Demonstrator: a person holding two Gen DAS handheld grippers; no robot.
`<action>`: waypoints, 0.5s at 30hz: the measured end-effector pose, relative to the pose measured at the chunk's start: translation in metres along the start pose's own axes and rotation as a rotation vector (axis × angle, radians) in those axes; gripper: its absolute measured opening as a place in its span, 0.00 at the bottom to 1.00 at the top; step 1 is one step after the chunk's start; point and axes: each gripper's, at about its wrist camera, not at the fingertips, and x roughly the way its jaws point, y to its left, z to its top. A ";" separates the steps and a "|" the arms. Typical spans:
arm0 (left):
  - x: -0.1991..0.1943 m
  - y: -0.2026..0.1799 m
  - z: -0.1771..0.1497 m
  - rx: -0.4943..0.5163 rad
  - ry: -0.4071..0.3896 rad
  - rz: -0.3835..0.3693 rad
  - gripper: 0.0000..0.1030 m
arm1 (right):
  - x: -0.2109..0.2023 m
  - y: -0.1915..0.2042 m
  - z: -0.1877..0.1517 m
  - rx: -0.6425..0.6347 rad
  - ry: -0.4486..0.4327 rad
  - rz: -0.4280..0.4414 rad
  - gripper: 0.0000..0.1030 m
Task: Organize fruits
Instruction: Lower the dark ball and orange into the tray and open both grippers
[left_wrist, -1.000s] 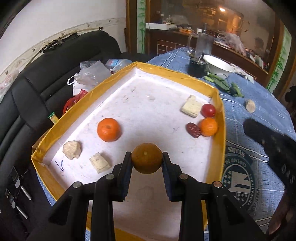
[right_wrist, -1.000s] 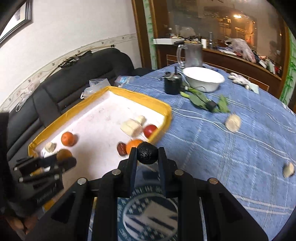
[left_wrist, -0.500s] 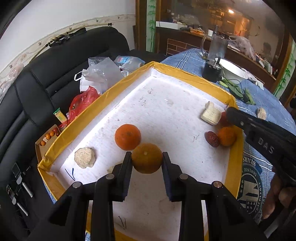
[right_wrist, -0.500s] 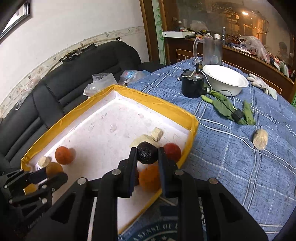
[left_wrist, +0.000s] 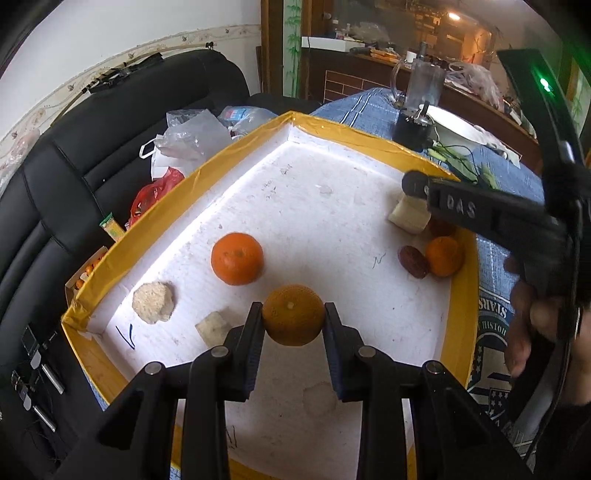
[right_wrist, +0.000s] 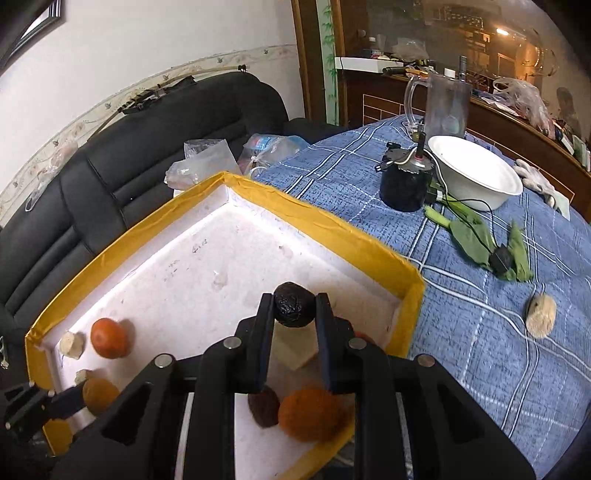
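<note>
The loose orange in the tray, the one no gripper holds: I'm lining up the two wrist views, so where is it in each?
Left wrist view: the loose orange lies left of centre on the white floor, just beyond the held orange in the left gripper.
Right wrist view: low at the far left, beside a pale chunk.
Shared landmark: the tray's yellow rim, seen in the right view too.

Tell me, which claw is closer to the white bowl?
Right. The right claw hangs over the tray corner nearest the white bowl; the left claw is at the tray's far end.
</note>
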 end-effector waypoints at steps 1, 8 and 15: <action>0.002 0.001 -0.001 -0.003 0.005 0.003 0.29 | 0.002 -0.001 0.001 -0.001 0.002 -0.002 0.24; 0.008 0.006 0.001 -0.039 0.017 0.035 0.29 | 0.018 -0.001 0.007 -0.017 0.026 0.010 0.24; 0.009 0.004 0.002 -0.036 0.013 0.044 0.29 | 0.027 0.004 0.011 -0.034 0.036 0.022 0.24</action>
